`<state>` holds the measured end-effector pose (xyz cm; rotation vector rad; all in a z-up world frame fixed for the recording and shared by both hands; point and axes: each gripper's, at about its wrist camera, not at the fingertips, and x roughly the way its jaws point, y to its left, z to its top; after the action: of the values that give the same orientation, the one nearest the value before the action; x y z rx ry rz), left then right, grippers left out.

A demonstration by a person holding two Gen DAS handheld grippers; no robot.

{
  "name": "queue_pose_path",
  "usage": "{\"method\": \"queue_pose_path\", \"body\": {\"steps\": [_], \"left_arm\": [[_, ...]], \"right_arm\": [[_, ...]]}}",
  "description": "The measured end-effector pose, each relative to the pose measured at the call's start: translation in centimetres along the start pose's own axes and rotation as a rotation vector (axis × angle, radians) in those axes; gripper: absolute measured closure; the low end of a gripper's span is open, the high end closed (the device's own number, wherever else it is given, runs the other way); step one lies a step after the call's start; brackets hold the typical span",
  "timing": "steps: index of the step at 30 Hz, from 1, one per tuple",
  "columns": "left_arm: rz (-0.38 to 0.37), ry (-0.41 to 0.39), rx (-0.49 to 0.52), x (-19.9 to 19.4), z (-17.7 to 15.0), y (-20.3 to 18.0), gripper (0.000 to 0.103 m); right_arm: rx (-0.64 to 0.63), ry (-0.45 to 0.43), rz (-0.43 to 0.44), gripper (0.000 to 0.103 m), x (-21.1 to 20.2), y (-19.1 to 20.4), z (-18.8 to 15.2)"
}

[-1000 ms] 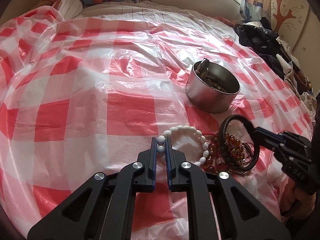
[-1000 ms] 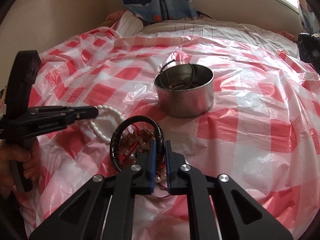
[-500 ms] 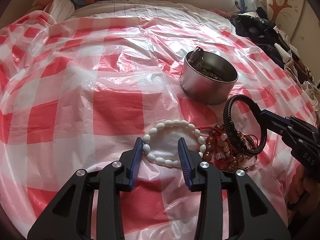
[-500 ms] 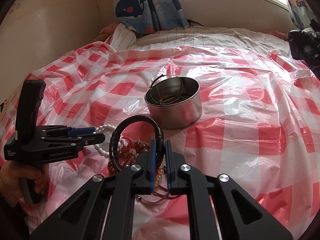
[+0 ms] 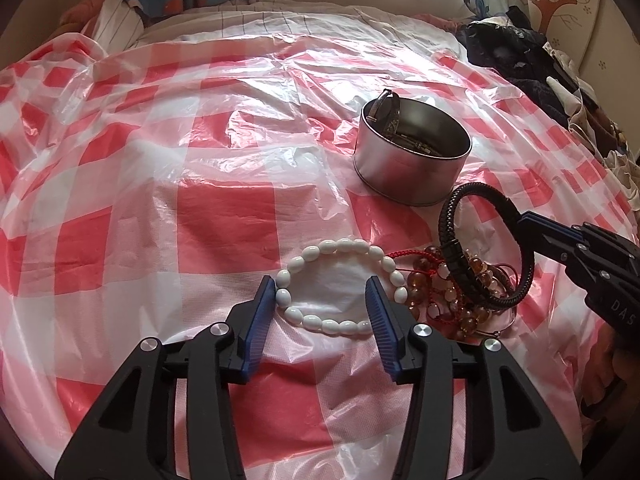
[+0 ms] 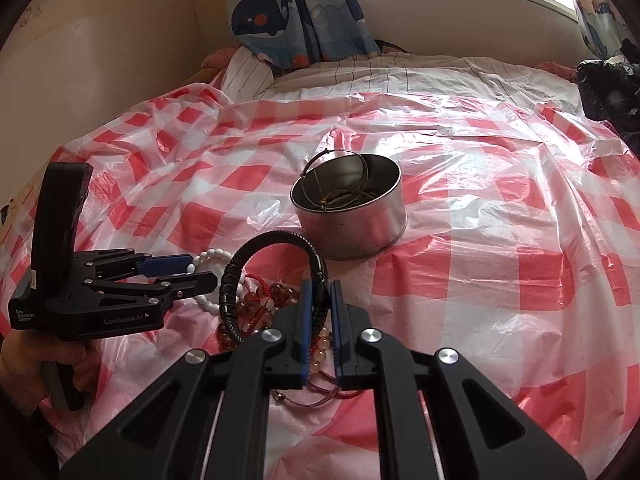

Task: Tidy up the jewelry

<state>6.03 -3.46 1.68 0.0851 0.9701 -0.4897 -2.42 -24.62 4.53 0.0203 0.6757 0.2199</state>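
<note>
My right gripper [image 6: 319, 288] is shut on a black braided bracelet [image 6: 248, 256] and holds it just above the heap; it also shows in the left wrist view [image 5: 486, 248]. My left gripper [image 5: 322, 288] is open, its fingers either side of the near edge of a white bead bracelet [image 5: 340, 286] lying on the sheet. A heap of amber and red-cord bracelets [image 5: 444, 292] lies right of the white one. A round metal tin [image 5: 412, 156] stands behind, with jewelry inside; in the right wrist view it [image 6: 352, 216] stands just beyond the held bracelet.
A red-and-white checked plastic sheet [image 5: 224, 232] covers the bed. Dark clothes [image 5: 516, 48] are piled at the far right. A whale-print curtain [image 6: 296, 12] and a window lie beyond the bed. The left gripper [image 6: 192, 276] shows at the right wrist view's left.
My left gripper opened and let go of the white bead bracelet, which now lies flat. My right gripper lifted the black bracelet higher off the heap.
</note>
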Motion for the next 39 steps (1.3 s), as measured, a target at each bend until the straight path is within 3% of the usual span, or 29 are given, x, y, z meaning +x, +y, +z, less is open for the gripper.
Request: {"method": "queue_pose_path", "body": {"steps": [23,27,35,39], "left_arm": [[0.010,-0.002,0.009,0.0,0.0,-0.1,0.055],[0.010,-0.002,0.009,0.0,0.0,-0.1,0.054],[0.011,0.000,0.013,0.4,-0.1,-0.1,0.051],[0.010,0.002,0.014,0.5,-0.1,0.0,0.051]], "right_arm": [[0.019,0.013,0.002,0.092,0.2,-0.4,-0.1],[0.001,0.032,0.003,0.074,0.5,0.0,-0.3],[0.023,0.089,-0.039,0.074,2.7,-0.6,-0.6],[-0.030,0.130,-0.072,0.087,3.9,0.5,-1.0]]}}
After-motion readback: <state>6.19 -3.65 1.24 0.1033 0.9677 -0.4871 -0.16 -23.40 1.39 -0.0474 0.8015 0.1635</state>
